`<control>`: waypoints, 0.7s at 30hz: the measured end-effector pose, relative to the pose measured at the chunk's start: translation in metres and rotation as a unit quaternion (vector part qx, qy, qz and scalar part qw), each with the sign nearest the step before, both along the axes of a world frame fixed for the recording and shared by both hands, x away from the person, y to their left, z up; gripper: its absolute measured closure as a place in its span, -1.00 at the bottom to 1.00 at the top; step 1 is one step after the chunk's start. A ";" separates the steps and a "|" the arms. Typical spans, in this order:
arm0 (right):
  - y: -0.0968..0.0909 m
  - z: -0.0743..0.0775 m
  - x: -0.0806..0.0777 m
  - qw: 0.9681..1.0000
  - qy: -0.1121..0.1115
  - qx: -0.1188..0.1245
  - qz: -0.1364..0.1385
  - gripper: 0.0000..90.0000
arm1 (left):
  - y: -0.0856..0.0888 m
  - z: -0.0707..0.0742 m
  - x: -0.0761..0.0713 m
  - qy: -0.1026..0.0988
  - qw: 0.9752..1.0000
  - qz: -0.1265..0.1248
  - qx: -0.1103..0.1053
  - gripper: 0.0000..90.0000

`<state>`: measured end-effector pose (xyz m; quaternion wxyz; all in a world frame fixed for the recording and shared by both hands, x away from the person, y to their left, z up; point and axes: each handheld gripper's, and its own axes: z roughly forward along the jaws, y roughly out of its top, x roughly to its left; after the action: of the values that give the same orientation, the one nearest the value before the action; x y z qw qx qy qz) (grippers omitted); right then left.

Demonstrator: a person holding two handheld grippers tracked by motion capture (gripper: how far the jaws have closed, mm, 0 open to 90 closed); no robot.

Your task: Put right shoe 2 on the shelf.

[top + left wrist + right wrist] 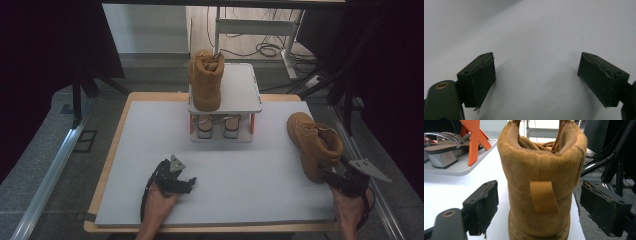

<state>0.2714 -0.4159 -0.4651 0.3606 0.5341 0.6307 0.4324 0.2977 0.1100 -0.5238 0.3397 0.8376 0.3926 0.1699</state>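
1. Grey worktop (pixel 220 165): one boot (pixel 205 80) is seen already placed on the rack (pixel 245 95) at the far edge.
2. Second boot (pixel 314 144), at the right edge, is judged left to place; right gripper (pixel 334 176) jaws stand apart around its heel, unclamped.
3. Left gripper (pixel 183 181) rests near the front edge, jaws apart, empty.

Your forearms are bare, with no sleeve at the wrists. Your left gripper (pixel 186 183) is a black, angular tool with a small grey three-cornered plate on top and a dark cable looping back along your arm. Your right gripper (pixel 332 176) carries a larger grey plate. Each jaw is a blocky black piece with two small screw holes, faced with worn, fraying dark padding; a brass-ringed pivot sits beside it.
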 end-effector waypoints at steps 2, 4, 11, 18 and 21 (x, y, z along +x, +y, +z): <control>0.001 0.001 0.003 1.000 -0.005 -0.002 -0.001 -0.70 | 0.000 0.000 0.000 0.000 1.000 0.001 -0.001 -0.68; 0.001 0.002 0.006 1.000 -0.007 -0.001 -0.002 -0.71 | 0.000 0.000 0.000 0.000 1.000 0.001 -0.001 -0.68; 0.007 0.002 0.018 1.000 -0.018 -0.009 -0.002 -0.90 | 0.000 0.000 0.000 -0.001 1.000 0.001 -0.001 -0.68; 0.009 -0.001 0.028 1.000 -0.021 0.003 -0.010 -0.95 | 0.000 0.000 0.000 -0.001 1.000 0.001 -0.001 -0.68; 0.009 -0.002 0.033 1.000 -0.022 0.006 -0.009 -0.99 | 0.000 0.000 0.000 -0.001 1.000 0.001 -0.001 -0.68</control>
<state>0.3039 -0.4068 -0.4667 0.3748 0.5323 0.6151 0.4448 0.2977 0.1098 -0.5239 0.3409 0.8367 0.3934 0.1701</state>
